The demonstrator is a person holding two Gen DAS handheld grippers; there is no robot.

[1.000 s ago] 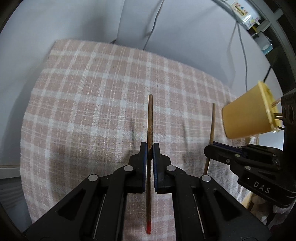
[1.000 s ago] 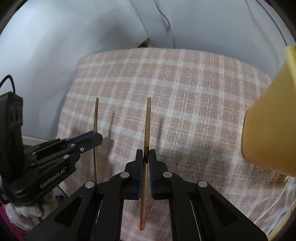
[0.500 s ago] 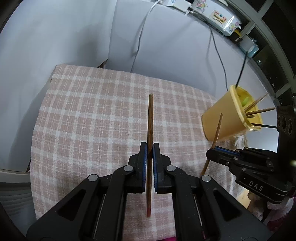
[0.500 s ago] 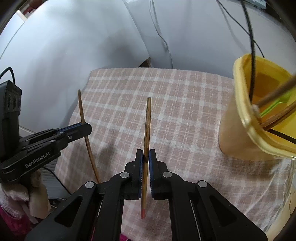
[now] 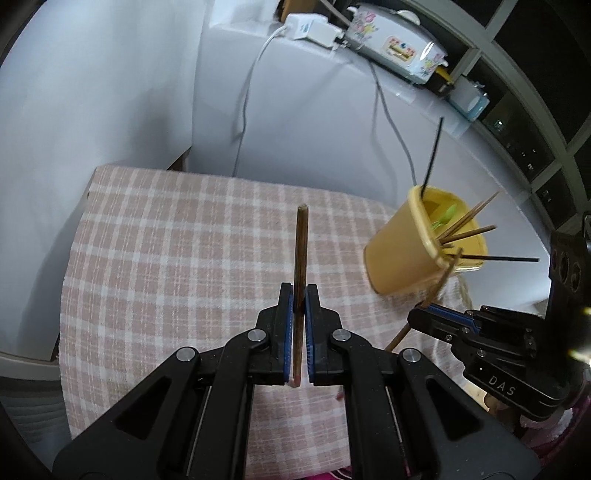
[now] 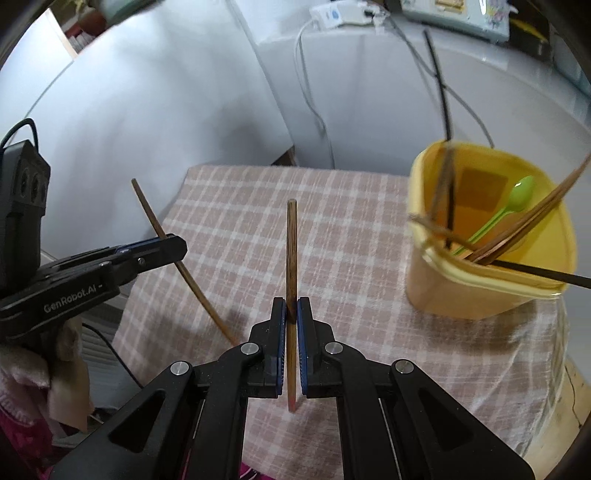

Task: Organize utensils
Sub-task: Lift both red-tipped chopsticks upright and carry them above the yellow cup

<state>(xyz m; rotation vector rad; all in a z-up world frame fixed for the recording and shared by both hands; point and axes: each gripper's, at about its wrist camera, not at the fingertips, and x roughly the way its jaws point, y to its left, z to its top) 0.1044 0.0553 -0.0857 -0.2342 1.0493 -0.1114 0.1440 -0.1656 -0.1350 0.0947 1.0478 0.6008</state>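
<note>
My left gripper (image 5: 299, 291) is shut on a brown wooden chopstick (image 5: 300, 251) that points forward over the checked cloth (image 5: 177, 258). My right gripper (image 6: 291, 304) is shut on a second brown chopstick (image 6: 291, 251) with a red lower tip. A yellow plastic cup (image 5: 402, 254) stands at the table's right side, holding several wooden and black chopsticks and a green spoon (image 6: 513, 203). In the left wrist view the right gripper (image 5: 424, 312) shows at the right, just below the cup. In the right wrist view the cup (image 6: 480, 291) is to the right, and the left gripper (image 6: 173, 247) with its chopstick (image 6: 155, 225) is at the left.
White walls (image 5: 110, 92) close in behind and left of the small table. A ledge above carries a white power adapter (image 5: 310, 29), hanging cables and a flowered appliance (image 5: 399, 48). A hand in a pink sleeve (image 6: 22, 376) holds the left gripper.
Both grippers have risen and tilted up with their chopsticks still held. The yellow cup has come fully into view, its open mouth now visible to the right gripper.
</note>
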